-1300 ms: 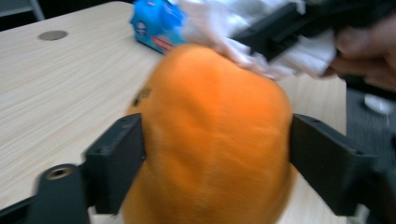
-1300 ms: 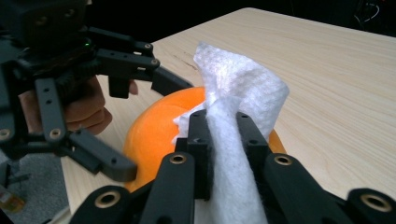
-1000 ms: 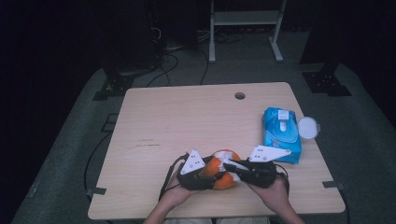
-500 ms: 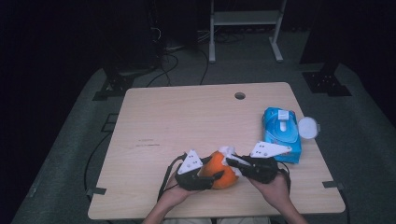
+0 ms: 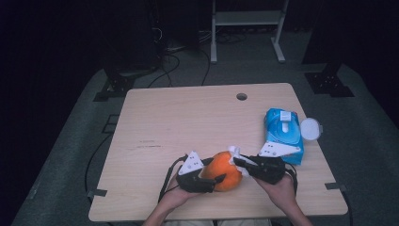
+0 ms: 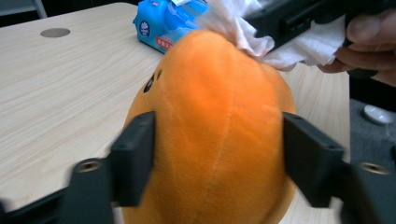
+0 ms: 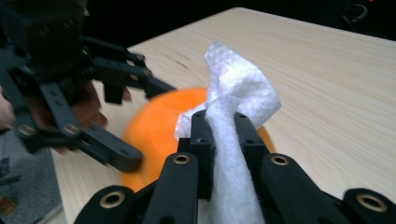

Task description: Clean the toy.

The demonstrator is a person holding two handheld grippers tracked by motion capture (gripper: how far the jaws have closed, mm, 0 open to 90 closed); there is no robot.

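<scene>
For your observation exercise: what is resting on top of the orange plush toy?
A crumpled white wipe lies against the top of the orange plush toy, pinched in the right tool. The patch of plush beneath the wipe is covered, so its condition cannot be seen.

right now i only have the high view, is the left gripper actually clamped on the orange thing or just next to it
Observer: Clamped. In the left gripper view its two jaws press opposite sides of the orange plush toy.
Operator: and the white bit on the right gripper
Observer: A white wipe, pinched between the jaws of the right gripper.
Operator: is it touching the toy
Observer: Yes, the wipe lies against the toy's top, seen from the left gripper.
</scene>
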